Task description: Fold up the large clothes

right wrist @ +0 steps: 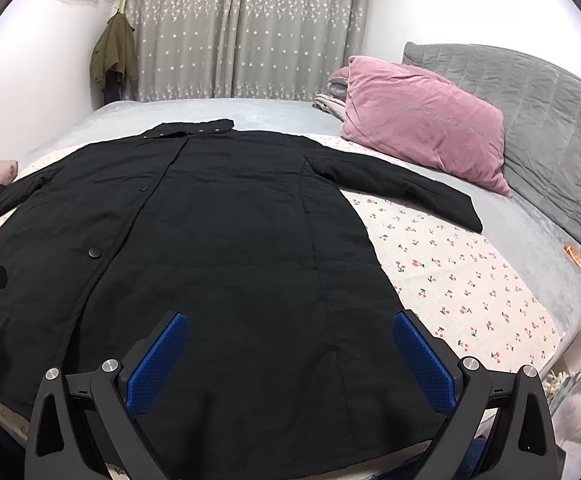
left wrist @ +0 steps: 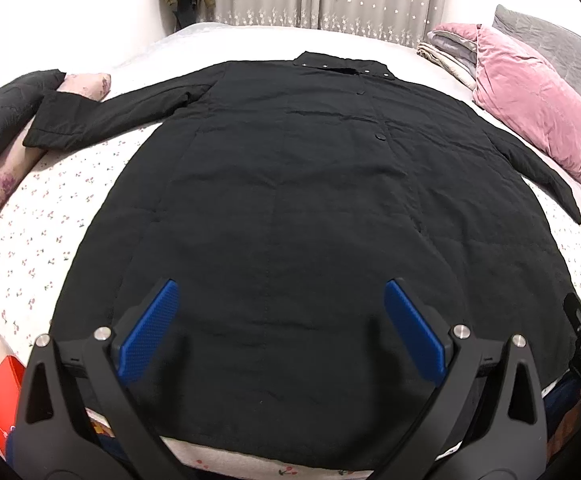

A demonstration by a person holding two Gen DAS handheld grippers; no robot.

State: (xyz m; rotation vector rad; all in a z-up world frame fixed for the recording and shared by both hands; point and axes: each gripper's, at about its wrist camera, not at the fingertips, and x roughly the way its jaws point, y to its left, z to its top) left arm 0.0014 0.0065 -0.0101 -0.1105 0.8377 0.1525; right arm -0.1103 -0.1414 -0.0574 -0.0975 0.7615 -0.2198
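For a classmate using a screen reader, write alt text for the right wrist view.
A long black coat lies spread flat, front up, on a bed with a cherry-print sheet, its sleeves stretched out to both sides. The open right gripper hovers over the hem, holding nothing. A pink pillow rests against the grey headboard.

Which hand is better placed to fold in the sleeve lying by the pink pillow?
Probably right: the right gripper hangs open over the coat nearest that sleeve.
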